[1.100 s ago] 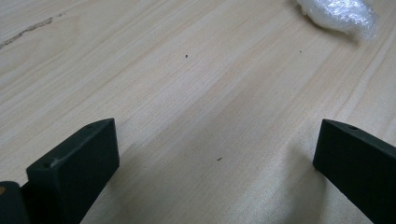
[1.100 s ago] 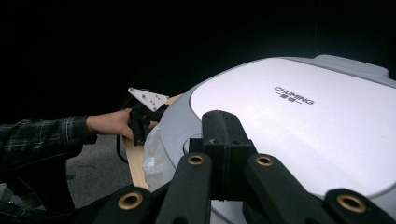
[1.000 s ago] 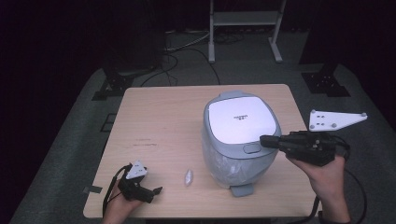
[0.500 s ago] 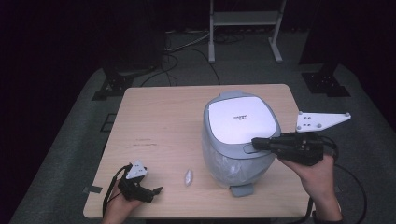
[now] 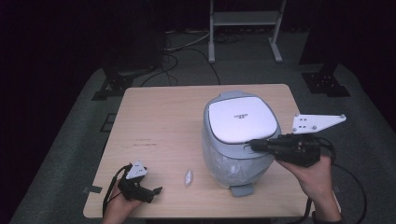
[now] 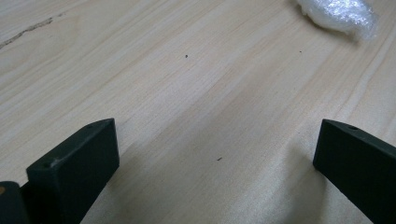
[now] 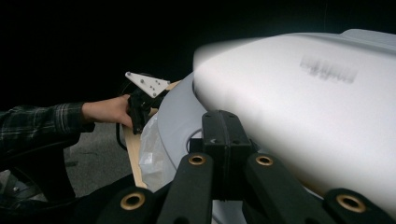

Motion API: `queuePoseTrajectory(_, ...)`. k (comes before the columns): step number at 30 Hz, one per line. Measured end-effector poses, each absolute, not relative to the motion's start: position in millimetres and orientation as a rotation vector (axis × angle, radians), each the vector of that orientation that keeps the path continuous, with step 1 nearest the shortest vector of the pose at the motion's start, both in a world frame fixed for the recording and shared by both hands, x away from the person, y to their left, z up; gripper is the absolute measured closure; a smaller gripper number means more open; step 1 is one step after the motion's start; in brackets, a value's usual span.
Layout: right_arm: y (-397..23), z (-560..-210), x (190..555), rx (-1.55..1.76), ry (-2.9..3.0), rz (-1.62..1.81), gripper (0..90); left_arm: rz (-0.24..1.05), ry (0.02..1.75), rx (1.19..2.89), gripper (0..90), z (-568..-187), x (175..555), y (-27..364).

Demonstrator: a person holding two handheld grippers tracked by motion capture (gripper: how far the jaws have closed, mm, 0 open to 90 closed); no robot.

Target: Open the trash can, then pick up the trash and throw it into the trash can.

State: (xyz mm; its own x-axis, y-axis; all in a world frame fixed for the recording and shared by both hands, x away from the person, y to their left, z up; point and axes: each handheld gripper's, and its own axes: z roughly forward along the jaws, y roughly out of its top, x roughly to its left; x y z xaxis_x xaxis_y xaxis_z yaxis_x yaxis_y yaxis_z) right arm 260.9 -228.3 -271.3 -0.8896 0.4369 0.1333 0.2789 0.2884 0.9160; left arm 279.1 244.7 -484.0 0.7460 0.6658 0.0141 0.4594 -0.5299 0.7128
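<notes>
The bin [image 5: 240, 140] stands on the right half of the desk [image 5: 159, 126], a pale grey tub with a white flat lid [image 5: 240, 120] and a clear liner bag showing through its wall, its foot pedal poking out on the side toward the person. The right tool [image 5: 254, 145] lies directly at its rim: the tips sit at the lid's near right edge, with the bin straight ahead of them and touching, or as good as. In the right gripper view the two jaws are pressed together with no gap between them, clenched on nothing, and the lid's white surface rises just beyond and to the right of the tips [image 7: 225, 126]. The tool's long axis runs across the desk, pointing from the person's right hand [image 5: 310, 175] toward the bin's middle (so the rim lies along its line of reach, not off to a side). My guess is that the closed tips are meant to press or lift at that edge, and the right hand is by far the nearer one for it.

The left tool [image 5: 154, 190] rests low at the desk's near left corner, jaws spread wide over bare wood. A small crumpled bit of plastic wrap [image 6: 338, 14] lies ahead of it and to its right, between it and the bin, well apart from both.
</notes>
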Motion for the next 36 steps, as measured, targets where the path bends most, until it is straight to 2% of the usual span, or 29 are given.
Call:
queuePoseTrajectory(18,-237,-267,258,0.668,2.354,1.679,90.0,0.37,0.837,2.227,0.0,-484,279,244)
queuePoseTrajectory(36,-276,-261,252,0.759,2.238,1.682,90.0,0.368,0.836,2.227,0.0,-484,279,244)
